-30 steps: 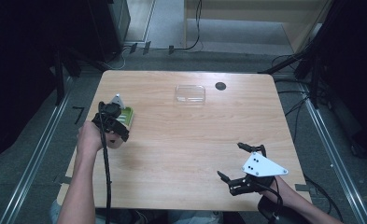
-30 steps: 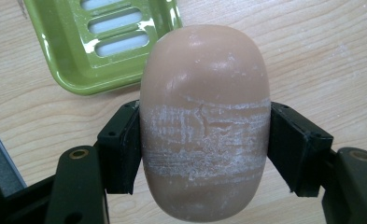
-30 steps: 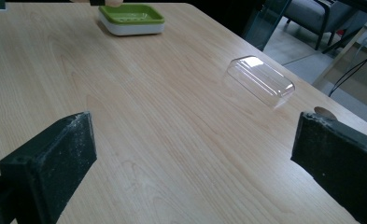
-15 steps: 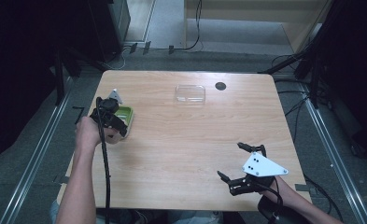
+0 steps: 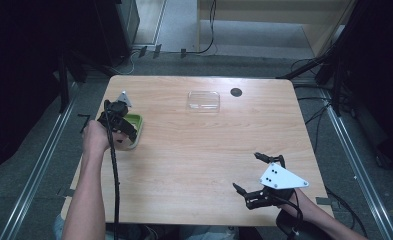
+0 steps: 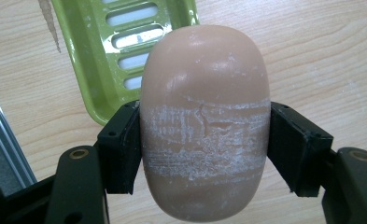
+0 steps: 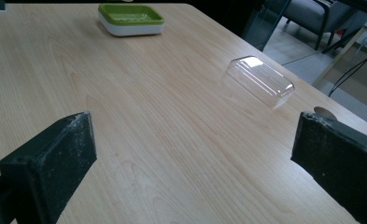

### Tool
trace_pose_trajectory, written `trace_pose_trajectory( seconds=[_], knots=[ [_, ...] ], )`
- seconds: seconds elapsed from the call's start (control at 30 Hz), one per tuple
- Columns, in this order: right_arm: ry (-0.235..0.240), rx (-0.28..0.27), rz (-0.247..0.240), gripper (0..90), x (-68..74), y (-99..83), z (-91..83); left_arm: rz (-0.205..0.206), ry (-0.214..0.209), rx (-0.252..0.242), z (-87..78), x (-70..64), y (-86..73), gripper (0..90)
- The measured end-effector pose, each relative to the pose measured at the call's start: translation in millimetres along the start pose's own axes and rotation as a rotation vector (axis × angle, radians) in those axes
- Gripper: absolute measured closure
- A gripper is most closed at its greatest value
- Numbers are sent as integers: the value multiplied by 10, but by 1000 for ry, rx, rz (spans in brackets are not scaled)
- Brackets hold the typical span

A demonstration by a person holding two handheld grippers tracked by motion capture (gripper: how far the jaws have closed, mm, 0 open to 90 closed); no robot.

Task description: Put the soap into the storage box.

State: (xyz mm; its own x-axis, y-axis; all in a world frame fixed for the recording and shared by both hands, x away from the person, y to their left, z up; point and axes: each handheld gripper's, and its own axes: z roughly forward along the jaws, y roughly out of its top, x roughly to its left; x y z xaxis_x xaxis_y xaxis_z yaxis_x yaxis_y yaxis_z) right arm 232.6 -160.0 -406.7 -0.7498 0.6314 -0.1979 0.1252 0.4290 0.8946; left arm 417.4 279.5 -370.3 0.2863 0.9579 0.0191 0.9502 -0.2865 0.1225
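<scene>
A tan oval soap bar (image 6: 204, 121), scuffed white across its middle, is clamped between the jaws of my left gripper (image 6: 204, 149). Just beyond it lies a green slotted soap dish (image 6: 120, 42). In the high view my left gripper (image 5: 118, 122) hovers over the left end of the soap dish (image 5: 135, 131) near the table's left edge. My right gripper (image 5: 246, 171) rests open near the front right of the table, nothing between its jaws. In the right gripper view my right gripper (image 7: 195, 154) faces the distant dish (image 7: 130, 19).
A clear plastic lid (image 5: 203, 100) lies at the back middle of the table, also seen as the lid (image 7: 260, 81) to the right. A small dark round spot (image 5: 236, 92) sits beside it. The table (image 5: 194, 160) is bare wood between the two hands.
My left gripper, still holding the soap, has shifted slightly left and away, uncovering more of the green dish. The right gripper has not moved.
</scene>
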Motion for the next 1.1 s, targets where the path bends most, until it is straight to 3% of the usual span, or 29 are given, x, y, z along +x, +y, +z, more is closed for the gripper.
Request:
trace_pose_trajectory(
  seconds=[0.3, 1.1],
  knots=[
    [-1, 0, -1, 0, 1, 0, -1, -30, -11, -2, 67, 79, 31, 339],
    [1, 2, 0, 0, -2, -2, 1, -30, -3, -22, 147, 162, 170, 339]
  ],
)
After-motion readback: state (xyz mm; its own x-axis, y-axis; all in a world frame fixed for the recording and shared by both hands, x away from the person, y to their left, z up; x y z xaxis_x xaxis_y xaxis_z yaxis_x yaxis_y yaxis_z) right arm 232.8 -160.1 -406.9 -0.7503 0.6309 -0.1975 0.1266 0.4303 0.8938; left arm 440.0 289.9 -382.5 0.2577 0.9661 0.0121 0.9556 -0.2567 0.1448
